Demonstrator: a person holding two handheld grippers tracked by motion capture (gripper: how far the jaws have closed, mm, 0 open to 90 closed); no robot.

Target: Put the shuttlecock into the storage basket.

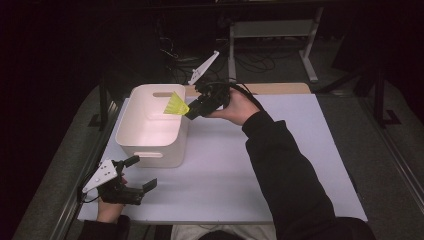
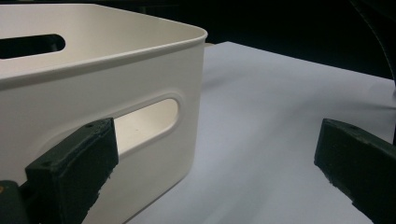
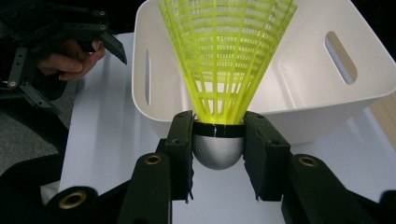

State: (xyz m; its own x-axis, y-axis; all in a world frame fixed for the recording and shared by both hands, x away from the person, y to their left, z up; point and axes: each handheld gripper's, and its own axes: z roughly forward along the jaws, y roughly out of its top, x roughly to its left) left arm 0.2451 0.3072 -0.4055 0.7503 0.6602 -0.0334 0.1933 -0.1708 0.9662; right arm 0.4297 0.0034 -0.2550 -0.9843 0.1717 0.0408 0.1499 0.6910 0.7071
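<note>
This looks like a lab or test room set up for recording, not a home. A plain white table (image 1: 280, 165) stands on a grey floor (image 1: 380, 150) in a dark room. Beyond its far edge loose cables (image 1: 255, 62) lie on the floor around the white metal legs of a stand (image 1: 272, 30). Dark metal rails (image 1: 102, 100) flank the table on the left and right. Nothing domestic surrounds it.
</note>
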